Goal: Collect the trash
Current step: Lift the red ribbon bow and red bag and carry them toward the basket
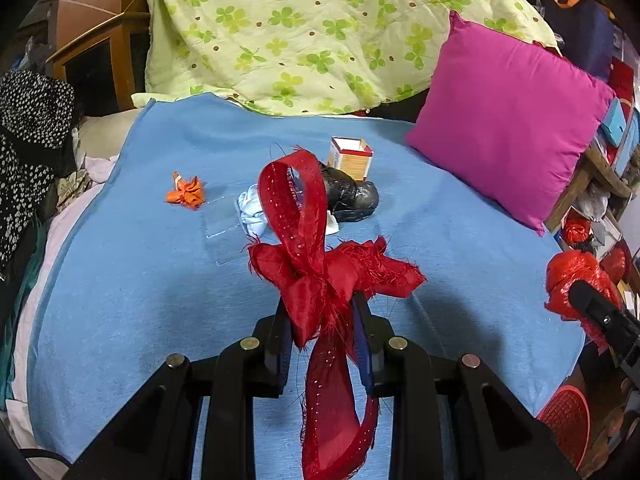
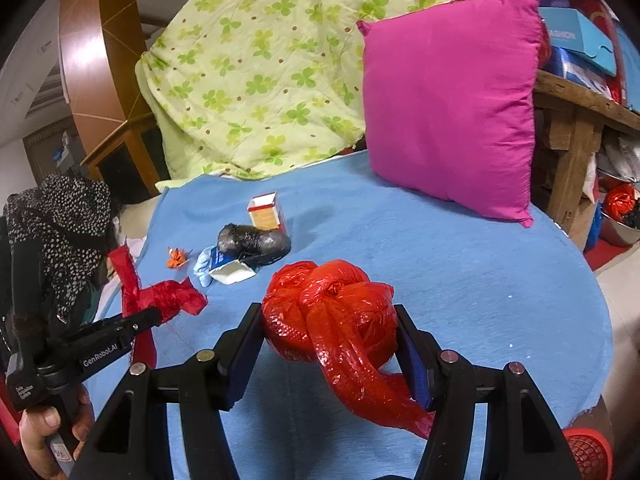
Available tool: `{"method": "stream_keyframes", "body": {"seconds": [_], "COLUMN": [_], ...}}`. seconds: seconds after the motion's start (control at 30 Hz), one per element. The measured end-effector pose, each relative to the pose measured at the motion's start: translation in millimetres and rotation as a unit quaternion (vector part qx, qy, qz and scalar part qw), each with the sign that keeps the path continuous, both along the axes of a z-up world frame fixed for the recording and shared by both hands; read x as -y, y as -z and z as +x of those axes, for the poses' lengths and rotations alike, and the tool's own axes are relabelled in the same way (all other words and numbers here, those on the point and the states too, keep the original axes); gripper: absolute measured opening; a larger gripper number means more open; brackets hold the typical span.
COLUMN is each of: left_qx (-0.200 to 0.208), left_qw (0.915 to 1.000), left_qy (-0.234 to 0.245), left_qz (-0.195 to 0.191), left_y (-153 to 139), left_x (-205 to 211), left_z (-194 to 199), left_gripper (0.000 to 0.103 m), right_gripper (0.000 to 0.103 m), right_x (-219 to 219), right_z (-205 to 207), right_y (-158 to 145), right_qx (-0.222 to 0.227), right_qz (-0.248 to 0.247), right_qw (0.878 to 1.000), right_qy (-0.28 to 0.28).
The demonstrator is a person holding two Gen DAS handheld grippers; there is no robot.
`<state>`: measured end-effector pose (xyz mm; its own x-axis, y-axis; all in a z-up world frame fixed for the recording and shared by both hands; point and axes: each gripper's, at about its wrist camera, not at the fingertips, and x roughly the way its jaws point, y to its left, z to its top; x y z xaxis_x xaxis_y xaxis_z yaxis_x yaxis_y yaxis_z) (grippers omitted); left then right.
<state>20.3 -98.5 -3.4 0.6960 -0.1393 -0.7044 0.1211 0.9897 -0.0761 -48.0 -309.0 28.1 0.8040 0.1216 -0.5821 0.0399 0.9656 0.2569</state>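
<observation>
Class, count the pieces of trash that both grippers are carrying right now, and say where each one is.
2: a red fabric ribbon clamped in the left gripper; a knotted red plastic bag in the right gripper.

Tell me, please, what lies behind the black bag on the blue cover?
A small open carton stands just behind the black bag; its inside is hidden from both views.

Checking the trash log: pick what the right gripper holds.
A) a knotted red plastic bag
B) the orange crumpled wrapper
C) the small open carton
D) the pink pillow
A: in the right wrist view the right gripper has both pads pressed against the knotted red plastic bag, lifted above the blue cloth.
</observation>
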Motion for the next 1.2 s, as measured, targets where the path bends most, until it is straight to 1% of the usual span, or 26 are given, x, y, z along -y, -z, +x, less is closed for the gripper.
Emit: {"method": "stream_keyframes", "body": {"seconds": [0.27,0.57,0.77,1.2], "left_qx": [0.010,0.007,0.008,-0.006], "left_qw": [0.9998,0.9995,0.9995,0.9995], "left_qy": [0.013,0.028,0.026,0.014], "left_qz": [0.012,0.010,0.018,0.029], "left_y": [-9,-10,-9,-3], "left_x": [13,27,27,26], "left_z": [-4,-8,-9,-7], "left_gripper": [0.029,0.029,0.029,0.029], "right_gripper": [0.065,0.065,0.065,0.065], "right_x": [12,25,27,25], "right_z": [-8,-17,-17,-16], "right_y": [-4,-5,-1,6], "right_qx": [0.010,0.012,0.008,0.000], "right_qz": [0.008,0.012,0.015,0.017], "right_qw": [1.000,0.999,0.999,1.000], "right_qy": [0.013,0.029,0.032,0.024]}}
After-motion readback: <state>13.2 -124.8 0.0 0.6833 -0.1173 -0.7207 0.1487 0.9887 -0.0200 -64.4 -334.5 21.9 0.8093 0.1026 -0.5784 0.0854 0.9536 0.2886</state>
